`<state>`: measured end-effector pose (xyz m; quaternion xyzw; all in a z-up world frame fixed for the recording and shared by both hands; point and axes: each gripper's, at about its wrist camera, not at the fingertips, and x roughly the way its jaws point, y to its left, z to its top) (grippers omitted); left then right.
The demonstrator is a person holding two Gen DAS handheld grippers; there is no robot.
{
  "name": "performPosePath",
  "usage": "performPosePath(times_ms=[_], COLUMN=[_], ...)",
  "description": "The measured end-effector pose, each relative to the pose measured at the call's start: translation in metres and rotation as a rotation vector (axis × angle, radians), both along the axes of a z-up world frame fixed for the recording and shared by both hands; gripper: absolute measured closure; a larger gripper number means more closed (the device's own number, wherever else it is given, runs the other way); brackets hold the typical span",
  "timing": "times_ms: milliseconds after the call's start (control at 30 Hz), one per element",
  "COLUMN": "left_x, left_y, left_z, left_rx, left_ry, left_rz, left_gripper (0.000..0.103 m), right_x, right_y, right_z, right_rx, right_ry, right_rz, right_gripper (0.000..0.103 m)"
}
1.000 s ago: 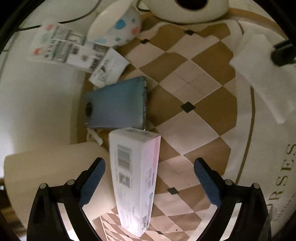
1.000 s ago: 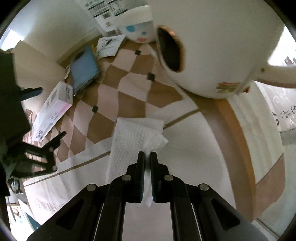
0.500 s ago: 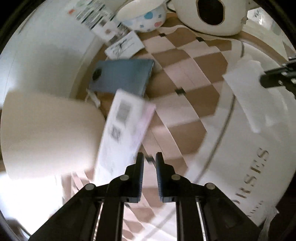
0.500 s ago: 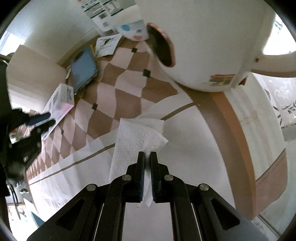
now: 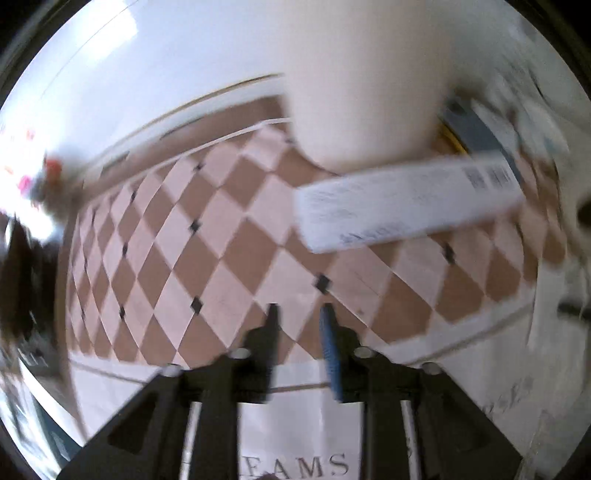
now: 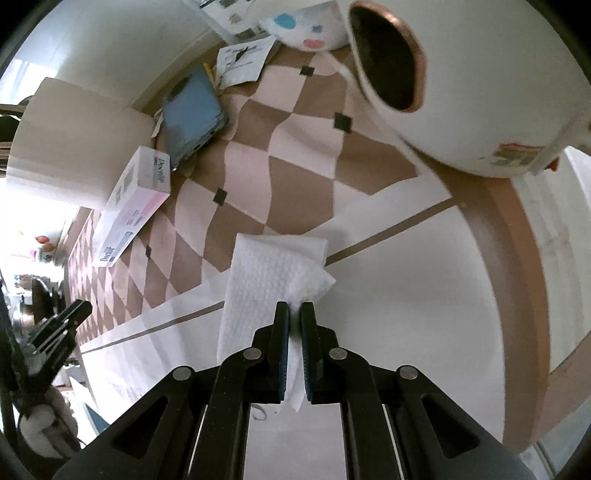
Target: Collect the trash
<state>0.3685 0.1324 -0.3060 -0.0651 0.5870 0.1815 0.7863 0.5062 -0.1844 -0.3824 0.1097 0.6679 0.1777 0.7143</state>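
**Paper napkin pinched as trash collection gets under way**

A worktop [image 6: 406, 295] draped in a cloth of brown and cream diamonds with a white border fills both views, a pale wall running along its far edge. The right hand-held gripper [image 6: 294, 314] points steeply down at the white border, its jaws drawn nearly together on a corner of a white, dimpled paper napkin [image 6: 266, 273]; the rest of the sheet lies flat on the cloth ahead of the fingers. A large white ceramic teapot [image 6: 498, 92] with a copper-rimmed opening looms at the upper right. Across the checks lie a long white-and-pink carton [image 6: 133, 206], a blue smartphone [image 6: 190, 114] just beyond it, a printed paper slip [image 6: 243, 61] and a white bowl with coloured dots [image 6: 306, 26]. A plain cream box [image 6: 77, 136] stands beside the carton and the phone.

The left hand-held gripper [image 5: 301, 314], seen blurred in its own camera, has its jaws a narrow way apart, having just been opening, with nothing between them; only the checked cloth shows under the fingers. The carton [image 5: 406, 206] lies crosswise well ahead of it, untouched. The same gripper [image 6: 59, 328] shows at the left edge of the right wrist view, well apart from the napkin.
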Motion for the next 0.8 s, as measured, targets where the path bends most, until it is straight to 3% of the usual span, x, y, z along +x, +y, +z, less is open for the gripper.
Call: performPosePath(times_ms=[67,133,200,300,433,600,667,800], left_x=[0.005,0.01,0.017,0.035,0.061,0.085,0.086,0.078], left_y=[0.015,0.024,0.029,0.03,0.032,0.019,0.012,-0.009], left_z=[-0.001,0.0,0.002,0.002,-0.004,-0.025,-0.028,-0.023], left_rx=[-0.029,-0.037,-0.06,-0.065,-0.098,-0.249,-0.248,-0.351], left_ry=[-0.024,-0.048,-0.084,-0.128,-0.146,-0.087,-0.079,-0.046], left_rz=[0.051,0.084,0.082,0.022,-0.086,-0.266,-0.313,-0.423], left_gripper=[0.031,0.022,0.022,0.022,0.022,0.022,0.023,0.023], right_x=[0.002,0.005,0.008,0.015,0.025,0.03,0.028,0.024], right_y=[0.004,0.008,0.011,0.021,0.037,0.046,0.044,0.04], right_z=[-0.001,0.0,0.006,0.022,0.03,0.023,0.018,0.012], right_rx=[0.004,0.013,0.034,0.071,0.078,0.079,0.085,0.082], right_ry=[0.013,0.02,0.002,-0.052,-0.08,-0.069,-0.051,-0.029], right_rz=[0.003,0.004,-0.003,0.009,0.033,0.038,0.032,0.024], right_gripper=[0.094,0.084,0.069,0.06,0.06,0.06,0.06,0.06])
